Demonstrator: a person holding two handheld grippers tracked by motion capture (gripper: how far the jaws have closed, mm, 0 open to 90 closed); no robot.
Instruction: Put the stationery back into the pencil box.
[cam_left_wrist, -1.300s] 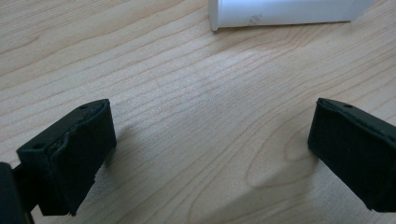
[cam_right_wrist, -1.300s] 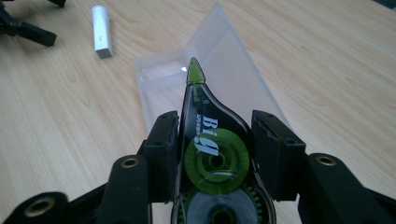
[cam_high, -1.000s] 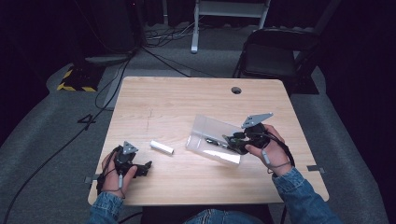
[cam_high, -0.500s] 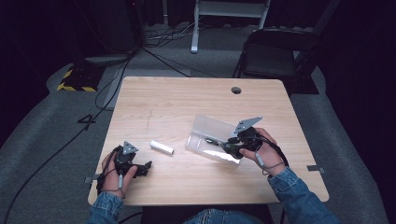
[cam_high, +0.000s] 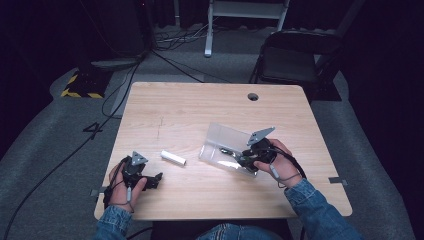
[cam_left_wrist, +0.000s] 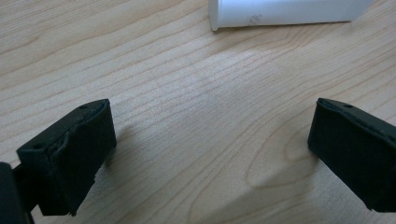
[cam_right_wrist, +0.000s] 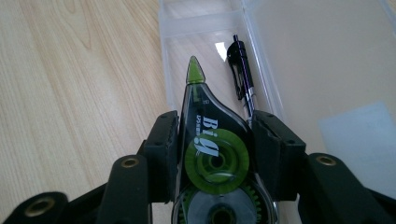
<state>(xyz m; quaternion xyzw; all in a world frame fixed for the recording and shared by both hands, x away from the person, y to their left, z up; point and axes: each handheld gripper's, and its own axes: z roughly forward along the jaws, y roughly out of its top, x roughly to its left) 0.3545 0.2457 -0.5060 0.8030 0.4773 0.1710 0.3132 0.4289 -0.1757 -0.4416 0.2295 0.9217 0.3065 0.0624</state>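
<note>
The right gripper (cam_right_wrist: 212, 133) is clamped on a green-wheeled correction tape dispenser (cam_right_wrist: 210, 140), one jaw pressing each flat side. The dispenser's pointed green tip aims away from the gripper, straight over the open tray of a clear plastic case (cam_right_wrist: 205, 37) — a grip that seems chosen so the dispenser can be lowered lengthwise into the narrow tray. In the high view the right gripper (cam_high: 248, 159) sits at the near edge of the case (cam_high: 227, 137), whose lid lies folded open on the side away from the hand.

A dark pen (cam_right_wrist: 243, 74) already lies in the tray, just beside the dispenser's tip and running the same way. It takes up one side of the tray, so the dispenser likely has to go down alongside it, not on top. The tray's low wall just beyond the jaws is the other thing to clear.

The left gripper (cam_high: 150, 179) rests low on the counter (cam_high: 190, 110), well away from the case. Its jaws stand wide apart with nothing between them but bare wood; from its own view, the gripper (cam_left_wrist: 208, 149) faces a white tube (cam_left_wrist: 280, 11) lying on its side a little ahead — not touched, and out of the right gripper's way.

Beyond the counter are a dark folding chair (cam_high: 295, 65), cables and grey floor.
</note>
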